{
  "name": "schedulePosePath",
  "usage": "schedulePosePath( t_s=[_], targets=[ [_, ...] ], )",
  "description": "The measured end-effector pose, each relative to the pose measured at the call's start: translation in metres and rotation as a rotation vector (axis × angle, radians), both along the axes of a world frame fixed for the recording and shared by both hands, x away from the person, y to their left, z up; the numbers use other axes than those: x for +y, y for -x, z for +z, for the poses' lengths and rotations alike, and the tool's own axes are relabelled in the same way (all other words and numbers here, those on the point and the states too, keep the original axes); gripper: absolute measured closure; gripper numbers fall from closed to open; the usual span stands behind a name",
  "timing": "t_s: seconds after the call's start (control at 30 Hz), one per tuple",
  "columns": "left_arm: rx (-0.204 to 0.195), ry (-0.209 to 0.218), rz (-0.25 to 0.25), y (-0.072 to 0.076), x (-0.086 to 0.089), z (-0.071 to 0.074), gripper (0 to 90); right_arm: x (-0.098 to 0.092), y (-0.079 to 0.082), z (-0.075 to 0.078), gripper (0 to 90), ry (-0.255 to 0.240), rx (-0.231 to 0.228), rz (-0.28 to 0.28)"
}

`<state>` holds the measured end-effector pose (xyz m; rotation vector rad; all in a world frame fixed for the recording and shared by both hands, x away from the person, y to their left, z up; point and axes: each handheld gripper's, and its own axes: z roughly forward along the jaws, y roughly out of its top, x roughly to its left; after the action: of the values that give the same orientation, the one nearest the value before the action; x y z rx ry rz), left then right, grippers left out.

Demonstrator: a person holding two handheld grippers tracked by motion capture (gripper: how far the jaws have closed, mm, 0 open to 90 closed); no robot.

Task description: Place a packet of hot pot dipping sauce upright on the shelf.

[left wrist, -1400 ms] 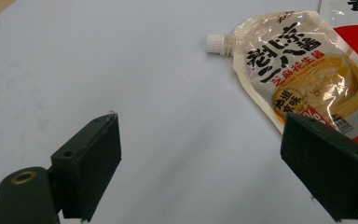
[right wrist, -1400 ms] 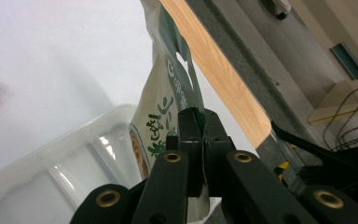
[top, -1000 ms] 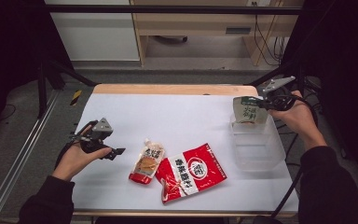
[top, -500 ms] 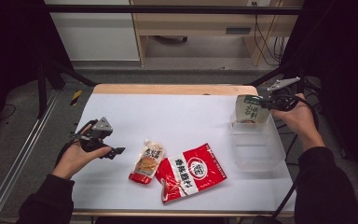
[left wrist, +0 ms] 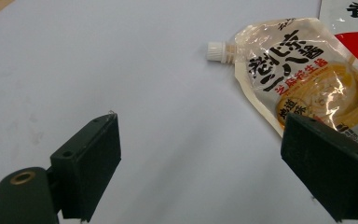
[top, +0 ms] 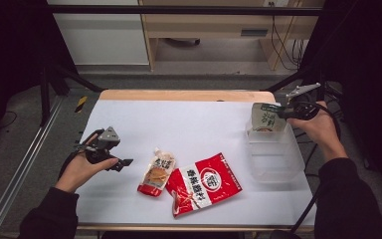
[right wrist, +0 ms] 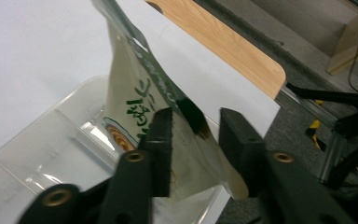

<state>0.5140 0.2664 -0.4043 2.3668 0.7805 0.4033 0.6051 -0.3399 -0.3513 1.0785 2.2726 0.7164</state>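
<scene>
At the table's (top: 129, 114) left edge, the left gripper (top: 125, 163) rests in the person's hand w/ jaws spread wide & nothing between them; in the left gripper view the pads frame bare white tabletop, a spouted orange sauce pouch (left wrist: 303, 74) lying just beyond. In the high view that pouch (top: 156, 173) lies near-centre, cap toward the far side, its right edge touching a larger red seasoning bag (top: 205, 183), which sits flat & tilted near the front edge. Further right, a clear plastic bin (top: 273, 159) stands by the table's right edge. At its far end a white-and-green pouch (top: 266, 118) stands upright, lower end down inside the bin, approx. against the far wall. The right gripper (top: 282, 113) is at the pouch's right side; its jaws have just been opening, & the right gripper view shows the pouch (right wrist: 154, 98) between the parted pads (right wrist: 161, 140), right pad clear of it, left pad's contact can't be told.
</scene>
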Motion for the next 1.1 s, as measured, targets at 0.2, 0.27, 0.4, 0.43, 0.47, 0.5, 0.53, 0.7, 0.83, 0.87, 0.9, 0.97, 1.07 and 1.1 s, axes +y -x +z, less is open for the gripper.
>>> schedulePosePath(
  t_s=[0.2,0.27,0.4,0.43,0.47,0.5,0.53,0.7,0.83,0.87,0.9,0.97,1.07,1.1],
  targets=[
    [0.007,0.001,-0.008,0.000,-0.001,-0.001,12.1,0.001,0.007,-0.002,34.6,0.007,-0.012,-0.035],
    [0.007,-0.003,-0.009,-0.001,-0.002,-0.002,12.1,0.001,0.010,-0.001,27.8,0.010,-0.022,-0.038],
    [0.006,-0.003,-0.014,0.000,-0.004,-0.002,12.1,0.002,0.014,-0.001,15.9,0.008,-0.028,-0.049],
    [0.006,-0.003,-0.014,0.000,-0.004,-0.002,12.1,0.002,0.015,-0.002,14.9,0.010,-0.031,-0.051],
    [0.007,-0.007,-0.020,0.000,-0.005,-0.002,12.1,0.002,0.016,-0.002,13.2,0.010,-0.035,-0.055],
    [0.007,-0.007,-0.019,0.000,-0.006,-0.002,12.1,0.002,0.017,-0.003,11.4,0.006,-0.040,-0.054],
    [0.006,-0.008,-0.020,0.000,-0.006,-0.002,12.1,0.003,0.018,-0.003,10.8,0.002,-0.038,-0.054],
    [0.004,-0.009,-0.024,0.002,-0.009,-0.002,12.0,0.006,0.026,-0.006,10.9,0.008,-0.035,-0.026],
    [-0.005,-0.005,-0.025,0.005,-0.011,-0.001,12.0,0.009,0.036,-0.008,11.2,0.011,-0.036,-0.014],
    [-0.005,-0.009,-0.027,0.005,-0.011,-0.001,12.0,0.010,0.038,-0.008,11.2,0.006,-0.039,-0.011],
    [-0.005,-0.009,-0.027,0.005,-0.011,-0.001,12.0,0.010,0.038,-0.008,11.2,0.006,-0.039,-0.011],
    [-0.007,-0.008,-0.024,0.007,-0.012,0.000,12.0,0.012,0.043,-0.008,10.9,0.005,-0.040,-0.006],
    [-0.017,-0.011,-0.017,0.012,-0.012,-0.001,12.0,0.016,0.057,-0.005,10.6,0.003,-0.068,0.006],
    [-0.017,-0.007,-0.017,0.014,-0.012,-0.001,12.0,0.017,0.061,-0.002,10.4,-0.004,-0.075,0.009]
  ],
)
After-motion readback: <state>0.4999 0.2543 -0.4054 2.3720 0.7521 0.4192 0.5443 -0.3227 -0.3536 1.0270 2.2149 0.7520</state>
